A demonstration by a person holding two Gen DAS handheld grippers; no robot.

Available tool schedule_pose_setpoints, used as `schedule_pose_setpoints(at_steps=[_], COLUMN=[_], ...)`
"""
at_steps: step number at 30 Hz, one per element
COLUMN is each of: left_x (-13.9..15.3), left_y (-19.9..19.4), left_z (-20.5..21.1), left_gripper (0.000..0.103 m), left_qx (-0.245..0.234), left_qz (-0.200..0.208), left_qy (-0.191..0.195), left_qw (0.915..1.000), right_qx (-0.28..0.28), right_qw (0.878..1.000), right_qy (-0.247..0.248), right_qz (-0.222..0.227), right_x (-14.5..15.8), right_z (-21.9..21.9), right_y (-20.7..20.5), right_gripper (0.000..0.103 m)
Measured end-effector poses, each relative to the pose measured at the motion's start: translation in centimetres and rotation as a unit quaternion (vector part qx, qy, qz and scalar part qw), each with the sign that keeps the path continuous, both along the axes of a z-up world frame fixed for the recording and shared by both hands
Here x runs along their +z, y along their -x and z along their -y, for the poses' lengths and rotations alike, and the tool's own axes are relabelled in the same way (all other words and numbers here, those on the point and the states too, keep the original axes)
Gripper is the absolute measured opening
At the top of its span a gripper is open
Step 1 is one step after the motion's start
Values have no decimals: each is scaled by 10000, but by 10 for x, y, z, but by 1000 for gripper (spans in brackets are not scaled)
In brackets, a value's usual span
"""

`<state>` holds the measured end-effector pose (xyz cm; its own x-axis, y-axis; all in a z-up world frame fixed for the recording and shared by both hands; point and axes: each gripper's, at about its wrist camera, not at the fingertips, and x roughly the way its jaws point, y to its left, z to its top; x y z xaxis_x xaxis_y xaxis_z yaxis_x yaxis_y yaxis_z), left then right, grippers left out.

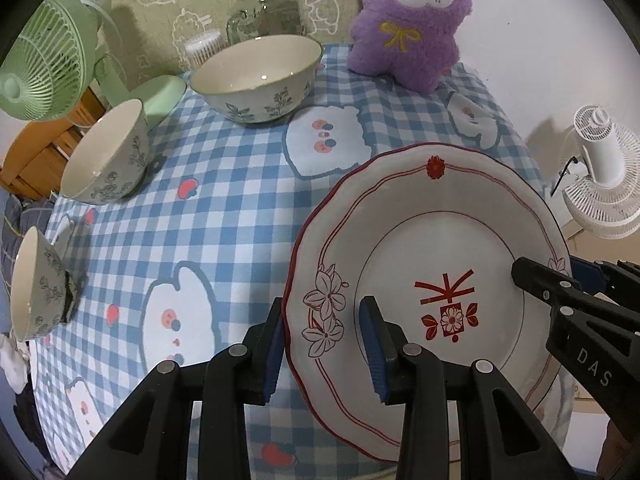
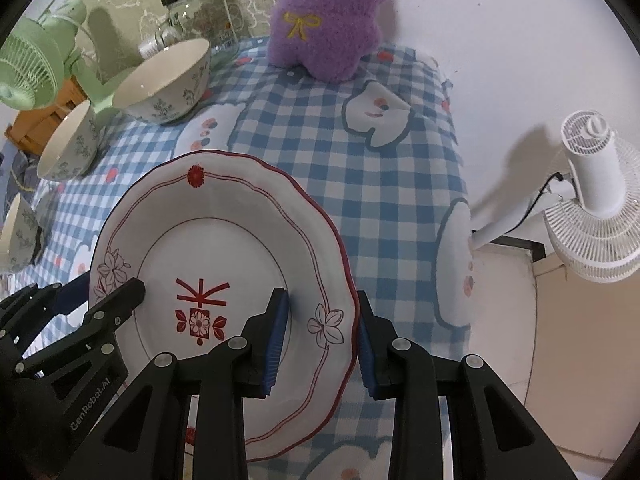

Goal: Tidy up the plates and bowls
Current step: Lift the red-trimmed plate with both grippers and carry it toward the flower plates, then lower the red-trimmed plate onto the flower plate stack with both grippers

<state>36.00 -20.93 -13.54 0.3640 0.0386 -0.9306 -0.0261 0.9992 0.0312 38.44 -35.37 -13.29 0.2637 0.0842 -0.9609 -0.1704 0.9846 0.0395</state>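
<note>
Three bowls stand along the bench's left side: a small bowl [image 1: 34, 284] near the front-left edge, a medium bowl [image 1: 106, 152] further back, and a large bowl [image 1: 258, 78] toward the far-left corner; behind them rise a green fan [image 1: 44, 64] and a glass jar [image 1: 266, 10], with a purple plush toy [image 1: 408, 24] at the far edge; a white fan [image 2: 596, 196] stands off the bench to the right.

The plate [image 1: 440, 240], white with a red rim, sits toward the bench's front-right part, and both tools straddle its rim; the left gripper [image 1: 326, 344] has its jaws pinching the plate's left rim, one pad under the edge and one on the inner face; the right gripper [image 2: 322, 340] pinches the opposite rim likewise; the plate looks tilted and may be just clear of the checked cloth [image 2: 380, 168], though I cannot tell for certain.

The step in hand appears to be a two-handed carry of the plate; the next move calls for both hands to travel together, level and at an even pace, so the plate neither twists nor slips from the pads, then a gentle set-down at its intended spot before the bowls are nested.
</note>
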Motion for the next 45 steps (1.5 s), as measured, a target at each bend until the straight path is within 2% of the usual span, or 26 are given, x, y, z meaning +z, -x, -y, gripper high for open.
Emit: schedule_pose_setpoints(at_steps=[11, 22, 34, 45], left_x=[37, 61, 59, 41], left_y=[25, 61, 109, 149], left_z=[-9, -18, -25, -24], left_gripper=[36, 36, 36, 36], left_qx=[-193, -472, -773, -1006], left_qz=[206, 380, 381, 273], left_qy=[54, 93, 133, 167], left_qw=[9996, 9981, 9962, 9944], right_qx=[-271, -601, -908, -1168], right_qw=[9993, 9974, 9950, 9927], right_qy=[41, 71, 134, 170], right_qz=[249, 404, 383, 251], right_x=[40, 68, 72, 56], right_z=[-9, -16, -21, -19], right_y=[30, 76, 135, 185], right_gripper=[35, 35, 35, 35])
